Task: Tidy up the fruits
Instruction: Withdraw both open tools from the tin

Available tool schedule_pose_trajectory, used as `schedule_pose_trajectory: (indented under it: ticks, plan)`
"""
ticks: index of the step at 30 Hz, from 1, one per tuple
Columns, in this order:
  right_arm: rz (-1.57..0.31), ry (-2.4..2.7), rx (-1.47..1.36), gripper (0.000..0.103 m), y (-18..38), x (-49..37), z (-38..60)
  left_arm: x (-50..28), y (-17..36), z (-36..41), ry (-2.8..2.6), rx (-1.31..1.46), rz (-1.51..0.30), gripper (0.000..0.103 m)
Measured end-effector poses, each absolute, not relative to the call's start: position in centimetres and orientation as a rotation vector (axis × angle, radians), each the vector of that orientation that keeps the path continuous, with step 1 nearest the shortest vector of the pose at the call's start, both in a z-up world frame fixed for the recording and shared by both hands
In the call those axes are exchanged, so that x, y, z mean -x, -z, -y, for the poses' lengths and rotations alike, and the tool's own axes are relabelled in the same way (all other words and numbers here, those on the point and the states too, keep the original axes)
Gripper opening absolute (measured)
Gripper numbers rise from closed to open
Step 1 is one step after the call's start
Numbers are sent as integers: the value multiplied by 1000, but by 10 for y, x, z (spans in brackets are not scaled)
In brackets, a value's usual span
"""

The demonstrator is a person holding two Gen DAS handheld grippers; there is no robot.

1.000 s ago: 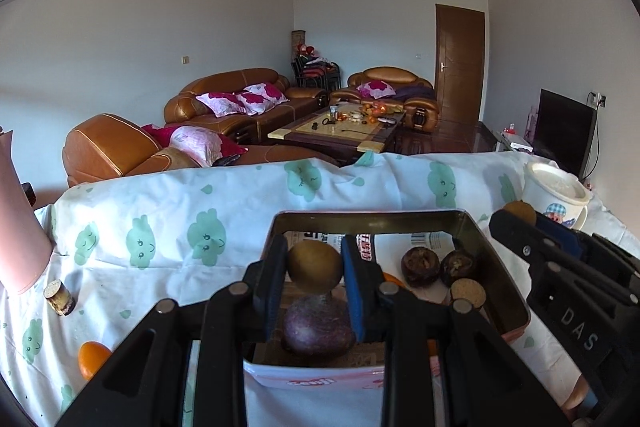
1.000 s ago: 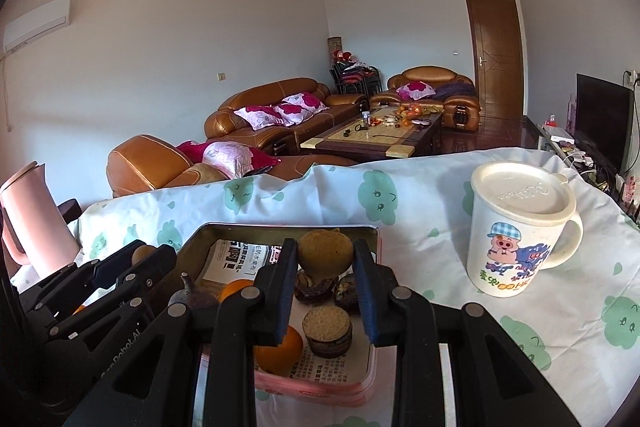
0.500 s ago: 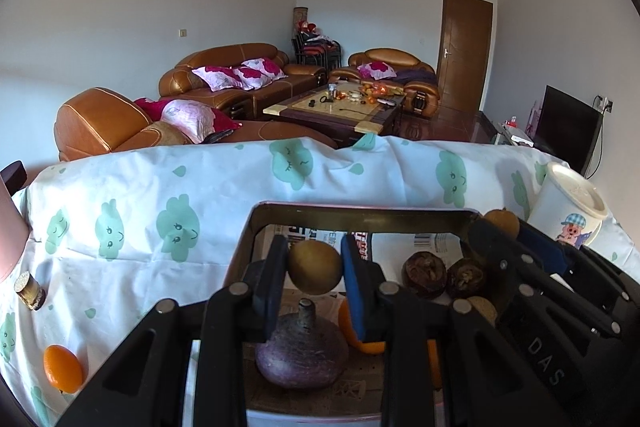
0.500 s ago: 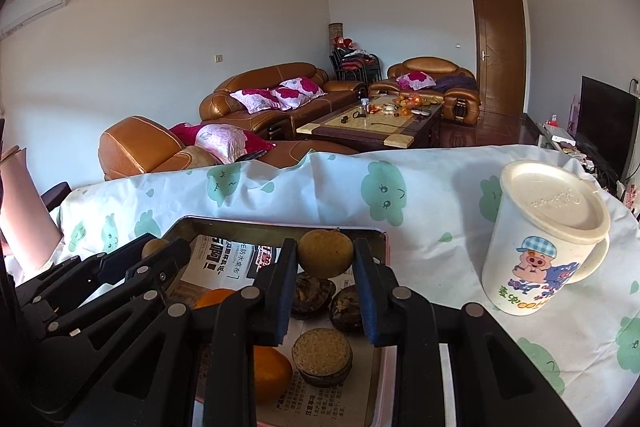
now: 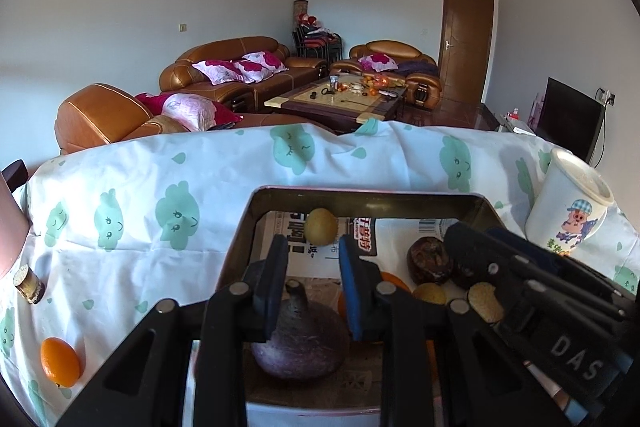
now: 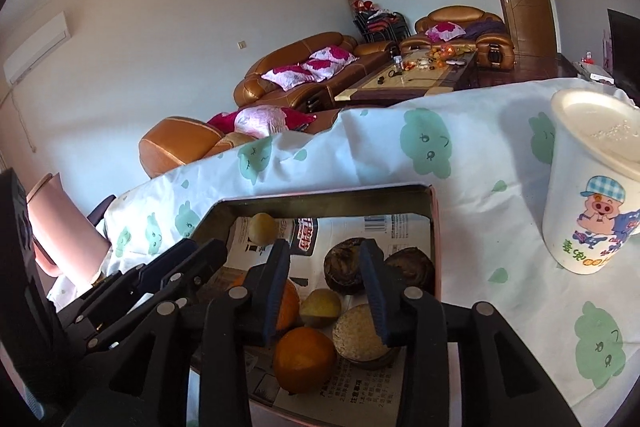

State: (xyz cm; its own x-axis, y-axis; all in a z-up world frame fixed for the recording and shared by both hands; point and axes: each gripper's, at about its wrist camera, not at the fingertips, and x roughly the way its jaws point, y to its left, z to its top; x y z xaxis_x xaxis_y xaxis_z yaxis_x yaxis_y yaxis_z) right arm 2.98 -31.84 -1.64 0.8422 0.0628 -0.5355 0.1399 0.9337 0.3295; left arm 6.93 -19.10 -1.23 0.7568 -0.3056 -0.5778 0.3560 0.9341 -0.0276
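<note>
A metal tray (image 5: 360,201) lined with newspaper holds oranges (image 6: 304,359), dark wrinkled fruits (image 6: 344,267), a purple stemmed fruit (image 5: 300,339) and a round tan cake (image 6: 360,333). My left gripper (image 5: 312,241) hangs over the tray's near end with its jaws narrow and nothing between them. A small yellow-brown fruit (image 5: 320,227) lies on the paper just beyond its tips. My right gripper (image 6: 326,247) is over the tray's right side and its jaws are opening. A second yellow-brown fruit (image 6: 320,307) lies in the tray under the gap, clear of the pads.
A lidded cartoon mug (image 6: 592,187) stands right of the tray on the cloud-print cloth (image 5: 180,187). A loose orange (image 5: 60,361) and a cork-like stub (image 5: 28,283) lie at the left. A pink object (image 6: 64,227) is at the far left edge.
Both yellow-brown fruits have left the jaws and now lie in the tray. The right jaws have widened. Both grippers have sunk closer over the tray, and the right one has tilted.
</note>
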Motion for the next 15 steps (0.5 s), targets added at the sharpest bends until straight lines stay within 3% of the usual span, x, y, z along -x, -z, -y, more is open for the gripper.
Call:
schedule_pose_trajectory:
  ticks: [3,6,7,10,11,15]
  plan:
    - [-489,89,-372,66,6,-16,323,-68,11,189,357,-85,-612,27]
    - [-436,140,-357,68,-2,-7,324,-66,11,189,350,-92,-608,32]
    - [-426,164,-351,69,-3,-5,325,-65,10,188,345,-95,-603,41]
    - [-407,223,-343,74,-6,-3,328,-57,6,186,295,-101,-559,87]
    - [-404,242,-343,74,-5,-3,329,-53,4,184,280,-99,-539,96]
    - [-386,284,-355,74,-4,1,338,-45,-1,180,267,-93,-489,103]
